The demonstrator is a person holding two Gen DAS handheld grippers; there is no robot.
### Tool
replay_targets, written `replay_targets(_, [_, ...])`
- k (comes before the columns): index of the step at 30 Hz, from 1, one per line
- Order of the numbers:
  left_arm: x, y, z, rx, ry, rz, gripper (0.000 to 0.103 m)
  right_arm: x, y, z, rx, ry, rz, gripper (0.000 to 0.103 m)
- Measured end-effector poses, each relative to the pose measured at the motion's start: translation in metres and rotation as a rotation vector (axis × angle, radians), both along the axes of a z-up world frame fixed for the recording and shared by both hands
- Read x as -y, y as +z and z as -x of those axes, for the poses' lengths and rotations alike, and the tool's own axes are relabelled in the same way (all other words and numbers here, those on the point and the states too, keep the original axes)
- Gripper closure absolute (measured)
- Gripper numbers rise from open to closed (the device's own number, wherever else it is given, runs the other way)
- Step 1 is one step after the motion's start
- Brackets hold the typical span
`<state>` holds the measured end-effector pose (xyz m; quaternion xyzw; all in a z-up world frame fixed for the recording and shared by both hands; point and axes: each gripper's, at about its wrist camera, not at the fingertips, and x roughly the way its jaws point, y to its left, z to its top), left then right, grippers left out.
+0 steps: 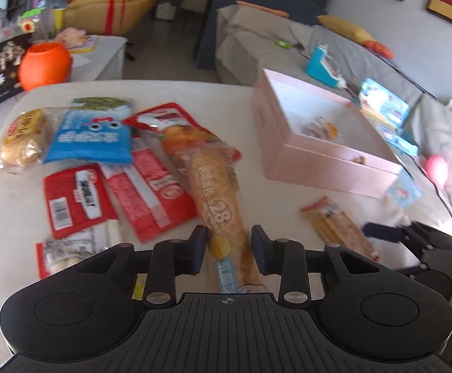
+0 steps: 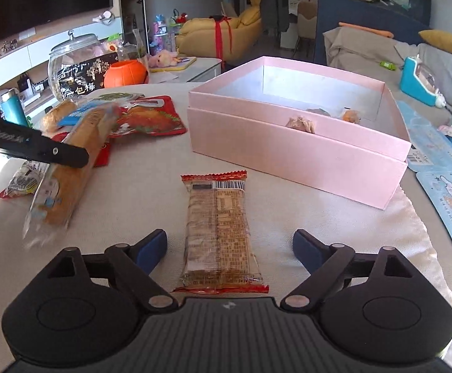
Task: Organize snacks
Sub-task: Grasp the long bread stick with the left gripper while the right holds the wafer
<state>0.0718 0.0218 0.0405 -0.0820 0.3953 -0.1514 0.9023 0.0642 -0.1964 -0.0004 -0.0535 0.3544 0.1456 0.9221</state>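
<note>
- the left gripper (image 1: 229,245) has its fingers (image 1: 199,248) closed on the long bread pack (image 1: 218,192); both blue pads press on the wrapper near its lower end
- in the right wrist view this long bread pack is lifted and tilted at about 9 o'clock, its lower end above the bench (image 2: 139,192)
- the right gripper (image 2: 229,247) has its fingers (image 2: 151,247) wide apart; the biscuit pack (image 2: 219,230) lies flat on the bench between them and no pad touches it
- the pink box (image 2: 291,152) stands open at about 1 o'clock from the biscuit pack, near but apart; a few small wrapped snacks (image 2: 302,123) lie inside it
- in the left wrist view, at 10 to 11 o'clock, more snacks lie on the bench: a blue pack (image 1: 90,133), red packs (image 1: 73,199) and a round bread in clear wrapper (image 1: 24,136), some of them overlapping
- an orange pumpkin pot (image 1: 44,65) stands behind the far edge of the bench at about 11 o'clock
</note>
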Motion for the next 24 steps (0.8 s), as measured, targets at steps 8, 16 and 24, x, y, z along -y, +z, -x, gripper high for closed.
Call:
replay_targets(8, [0.013,-0.003,0.012,0.005,-0.079,-0.038,0.073,-0.005,-0.002,-0.003,-0.023,0.031,0.006,0.002])
replay_targets(16, [0.031,-0.018,-0.008,-0.049,-0.083,-0.050,0.059,-0.006,-0.002,-0.006,-0.031,0.041,0.004,0.000])
replay_targets(24, [0.029,-0.013,0.004,-0.012,-0.072,-0.161,0.068,-0.006,-0.002,-0.006,-0.030,0.041,0.007,0.000])
